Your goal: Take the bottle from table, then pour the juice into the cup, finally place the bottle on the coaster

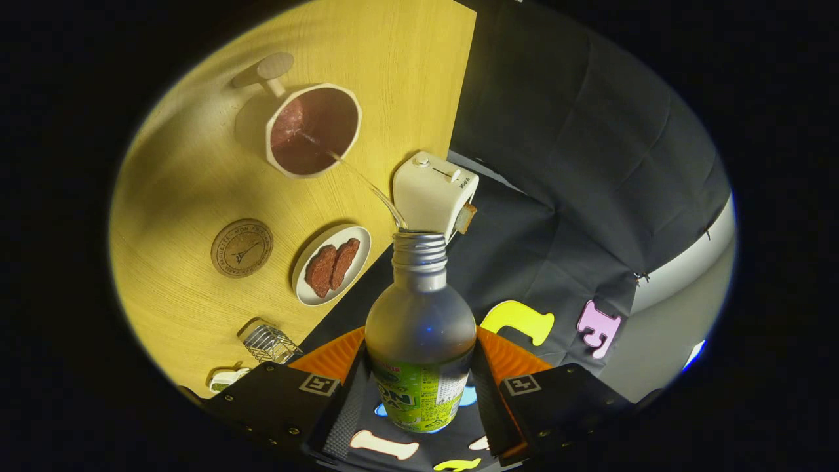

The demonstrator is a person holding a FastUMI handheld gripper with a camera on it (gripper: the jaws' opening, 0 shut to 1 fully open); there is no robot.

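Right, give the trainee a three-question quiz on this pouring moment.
1. True or false: the claw is shut on the bottle.
2. The stream from the bottle lands in: A) the cup B) the plate C) the toaster.
3. Fill in: the round coaster lies beside the ____ holding two brown slices.

Key: 1 true; 2 A; 3 plate.

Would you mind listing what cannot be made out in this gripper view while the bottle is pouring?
- Bottle: its base, hidden between the gripper fingers pressing on it.
- Cup: how full it is; the stream lands inside, but the level is unclear.
- Toaster: its far side, turned away.
- Small white thing beside the wire rack: too small to identify.
- Coaster: its print is too small.
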